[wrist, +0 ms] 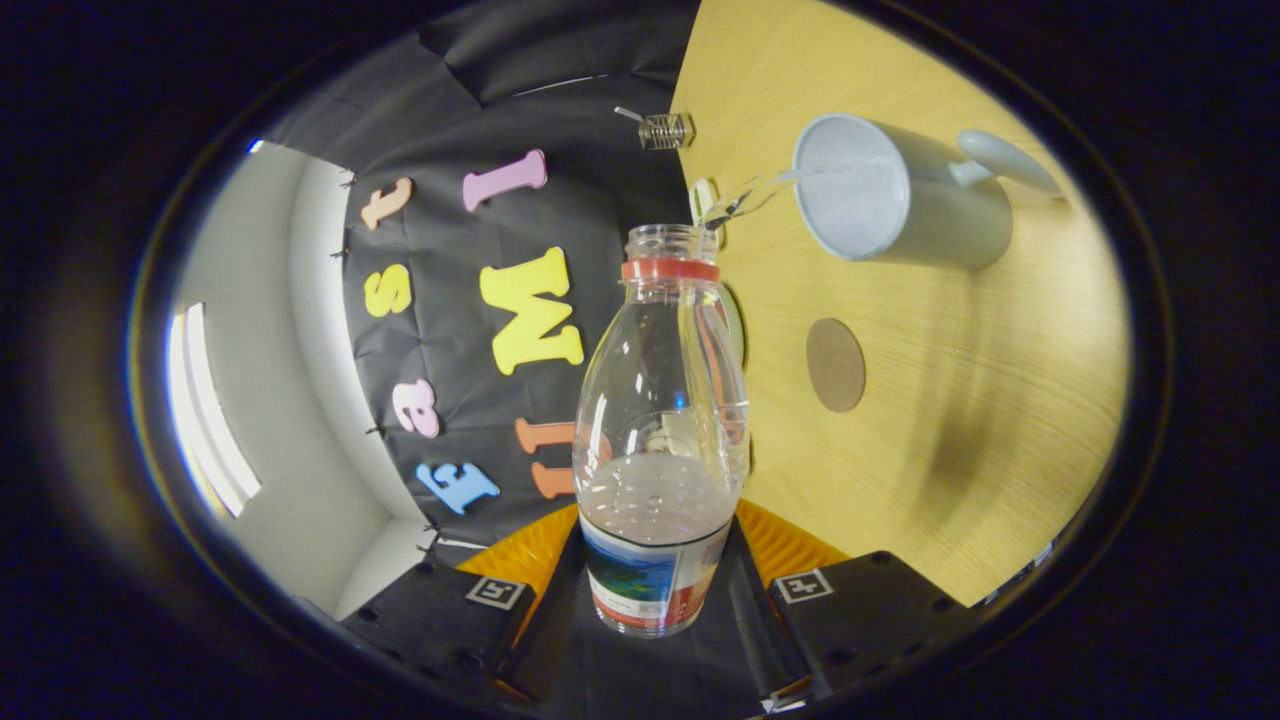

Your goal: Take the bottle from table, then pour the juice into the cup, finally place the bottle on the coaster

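Gripping the bottle [660, 440] near its labelled base, the jaws of the gripper [655, 590] stand clenched on it, one finger pressing each side. The bottle is clear ribbed plastic with a red collar ring below an uncapped mouth, and it is tipped over so that its mouth points toward the cup [900, 195]. A thin clear stream [755, 192] runs from the mouth across to the cup's rim. Liquid remains in the lower part of the bottle, close to the label.

The cup is pale, smooth and cylindrical, with a curved handle on its far side; it stands on the desk [960, 400], beyond the fingers and apart from the bottle. The desk surface is light wood-grain laminate. A round, flat, brown coaster [835, 365] lies on it between the cup and the gripper, bare, well clear of both. A small metal wire clip [665, 130] sits at the desk's edge against the black cloth wall. Nothing stands between bottle mouth and cup.
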Demonstrator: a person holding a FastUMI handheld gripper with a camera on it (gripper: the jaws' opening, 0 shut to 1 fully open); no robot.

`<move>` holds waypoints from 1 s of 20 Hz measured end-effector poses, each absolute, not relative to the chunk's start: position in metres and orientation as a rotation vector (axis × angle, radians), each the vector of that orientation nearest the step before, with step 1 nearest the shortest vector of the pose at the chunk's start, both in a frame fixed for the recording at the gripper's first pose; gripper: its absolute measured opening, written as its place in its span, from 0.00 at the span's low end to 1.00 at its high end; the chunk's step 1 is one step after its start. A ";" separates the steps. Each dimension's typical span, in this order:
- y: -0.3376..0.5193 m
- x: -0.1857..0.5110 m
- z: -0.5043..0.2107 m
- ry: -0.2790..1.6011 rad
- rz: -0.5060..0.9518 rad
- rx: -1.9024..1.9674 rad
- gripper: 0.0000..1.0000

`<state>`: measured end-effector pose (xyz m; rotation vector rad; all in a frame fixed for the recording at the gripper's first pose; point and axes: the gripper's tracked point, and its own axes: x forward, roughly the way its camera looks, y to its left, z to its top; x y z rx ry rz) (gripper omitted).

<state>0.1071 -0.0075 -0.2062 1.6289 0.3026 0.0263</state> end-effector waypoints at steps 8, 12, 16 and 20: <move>-0.003 0.111 -0.194 0.303 0.039 1.656 0.75; -0.002 0.114 -0.187 0.301 0.041 1.674 0.75; -0.002 0.116 -0.182 0.301 0.038 1.697 0.76; 0.000 0.119 -0.176 0.306 0.042 1.703 0.76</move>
